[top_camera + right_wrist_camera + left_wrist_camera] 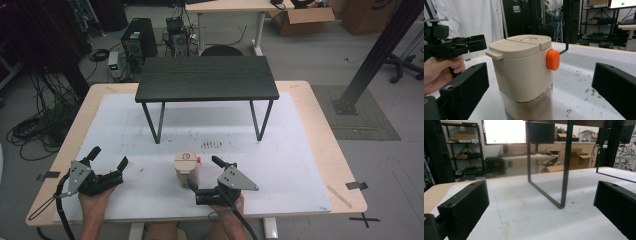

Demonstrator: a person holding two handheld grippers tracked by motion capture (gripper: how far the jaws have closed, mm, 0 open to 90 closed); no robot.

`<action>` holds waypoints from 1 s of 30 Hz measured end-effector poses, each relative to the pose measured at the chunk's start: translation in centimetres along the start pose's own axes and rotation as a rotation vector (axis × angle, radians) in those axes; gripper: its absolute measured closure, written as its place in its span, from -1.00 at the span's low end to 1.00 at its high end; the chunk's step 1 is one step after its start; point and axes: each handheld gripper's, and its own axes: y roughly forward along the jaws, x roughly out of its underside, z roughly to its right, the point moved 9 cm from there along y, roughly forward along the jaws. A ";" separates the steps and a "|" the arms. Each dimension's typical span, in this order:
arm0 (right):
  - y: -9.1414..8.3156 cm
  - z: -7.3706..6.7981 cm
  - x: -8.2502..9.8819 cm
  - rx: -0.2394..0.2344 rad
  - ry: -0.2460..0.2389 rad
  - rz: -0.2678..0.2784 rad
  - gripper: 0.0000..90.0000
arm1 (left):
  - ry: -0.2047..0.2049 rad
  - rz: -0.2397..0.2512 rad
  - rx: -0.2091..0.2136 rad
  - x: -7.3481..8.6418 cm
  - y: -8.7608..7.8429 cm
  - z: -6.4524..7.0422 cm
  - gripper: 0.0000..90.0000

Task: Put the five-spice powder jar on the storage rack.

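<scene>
A beige dispenser jar point(186, 169) with a flip lid and an orange button point(553, 59) stands upright on the white mat point(300, 165) near the front. Its clear lower part holds brown granules. My right gripper point(204, 173) is open just right of the jar. In the right gripper view the jar point(524, 75) stands between the wide-apart jaws, touching neither. My left gripper point(109, 156) is open at the front left with nothing between its jaws. It faces the leg point(564, 170) of the small black table.
A small black table point(206, 79) stands on the mat's far half, on thin legs. Brown crumbs point(211, 144) lie scattered in front of it. A person's hand holds the left gripper point(456, 46), to the jar's left in the right gripper view.
</scene>
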 end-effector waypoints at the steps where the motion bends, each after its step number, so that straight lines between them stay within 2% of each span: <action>1: 0.1 0.0 0.1 0.002 -0.002 -0.003 -0.99 | 0.000 0.000 0.000 0.0 0.0 0.0 -0.99; 4: 0.4 -0.2 0.2 0.013 -0.020 -0.013 -0.99 | 0.000 -0.001 0.000 0.0 0.0 0.0 -0.99; 21: 2.6 -0.9 0.7 0.011 0.015 -0.027 -0.97 | 0.000 0.002 0.001 0.0 0.0 0.0 -0.99; 24: 3.1 -1.2 0.8 0.010 -0.004 -0.038 -0.96 | -0.001 0.003 0.001 0.0 0.0 0.0 -0.99; 30: 3.6 -1.4 1.0 0.015 -0.007 -0.045 -0.94 | -0.001 0.004 0.000 0.0 0.0 0.0 -0.99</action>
